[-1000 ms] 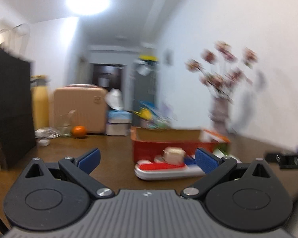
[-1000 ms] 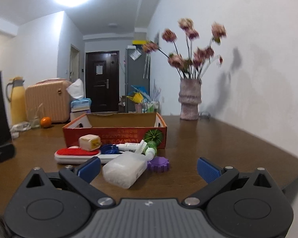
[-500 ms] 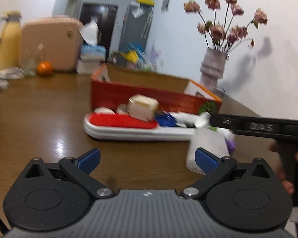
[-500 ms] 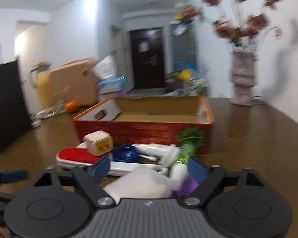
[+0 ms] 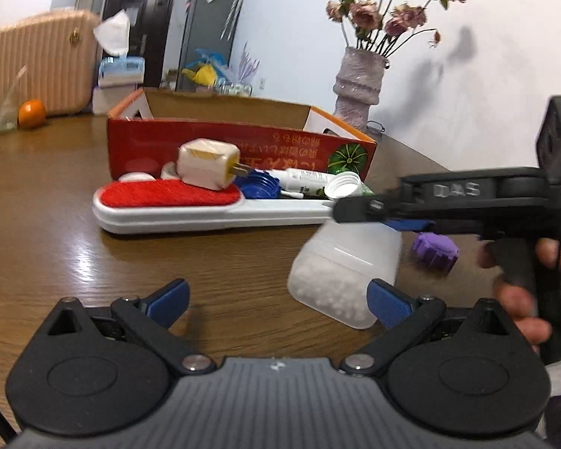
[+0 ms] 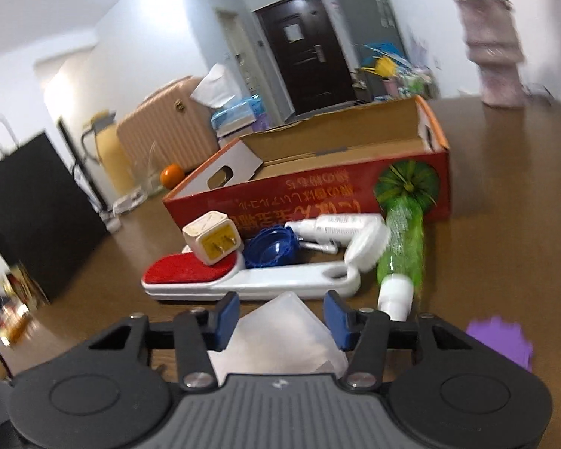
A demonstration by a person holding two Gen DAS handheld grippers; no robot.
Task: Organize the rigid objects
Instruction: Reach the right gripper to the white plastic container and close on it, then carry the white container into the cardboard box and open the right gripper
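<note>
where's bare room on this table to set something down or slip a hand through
Bare wood lies left of the lint brush, running back toward the orange, and right of the red box toward the vase. The box's inside looks empty. It is crowded along the box front: plug adapter, blue cap, tubes, green bottle, translucent bottle.

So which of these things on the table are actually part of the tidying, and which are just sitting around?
Part of the job:
- red cardboard box
- translucent bottle, between the right gripper's closing jaws
- plug adapter
- lint brush
- blue cap
- purple cap

Just lying about:
- flower vase
- orange
- suitcase
</note>
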